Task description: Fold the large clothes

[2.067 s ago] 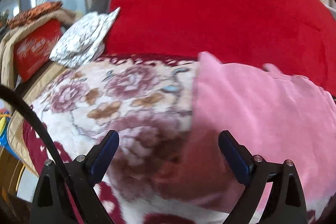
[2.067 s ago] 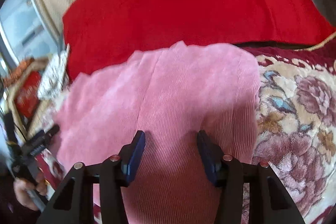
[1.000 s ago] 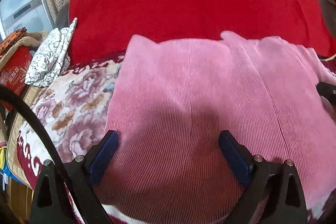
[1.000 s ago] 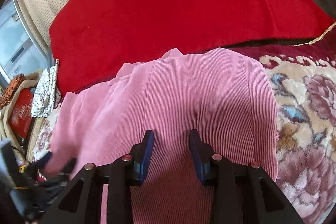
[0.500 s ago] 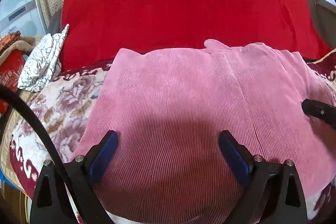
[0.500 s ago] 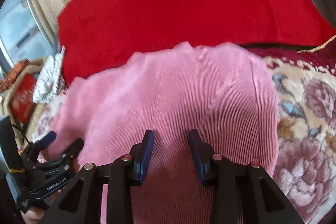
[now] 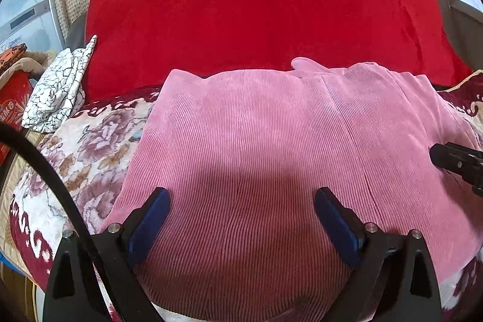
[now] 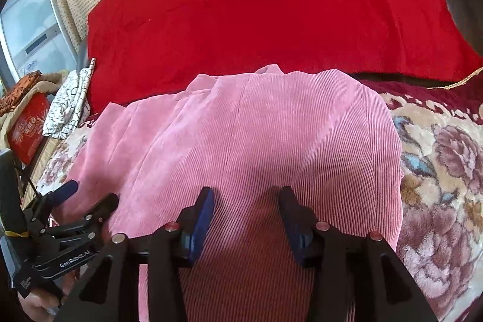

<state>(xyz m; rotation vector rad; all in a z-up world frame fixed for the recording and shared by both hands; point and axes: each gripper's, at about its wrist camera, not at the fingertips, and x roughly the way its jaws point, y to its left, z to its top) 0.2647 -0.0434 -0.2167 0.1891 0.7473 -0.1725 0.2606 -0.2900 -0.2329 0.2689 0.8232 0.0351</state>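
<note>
Pink garment [image 7: 271, 147] lies flat on the floral blanket [image 7: 90, 147], centre of both views, red blanket [image 7: 256, 14] at 12 o'clock. Left gripper [image 7: 241, 216] spread wide, empty, over the near hem. Right gripper [image 8: 246, 213] opening, nothing pinched. Risk: loose layers at 10 o'clock in the right view may slide or bunch when lifted; a one-layer pinch skews the fold. Ribbed corduroy, soft, roughly rectangular; plush pile underneath.
</note>
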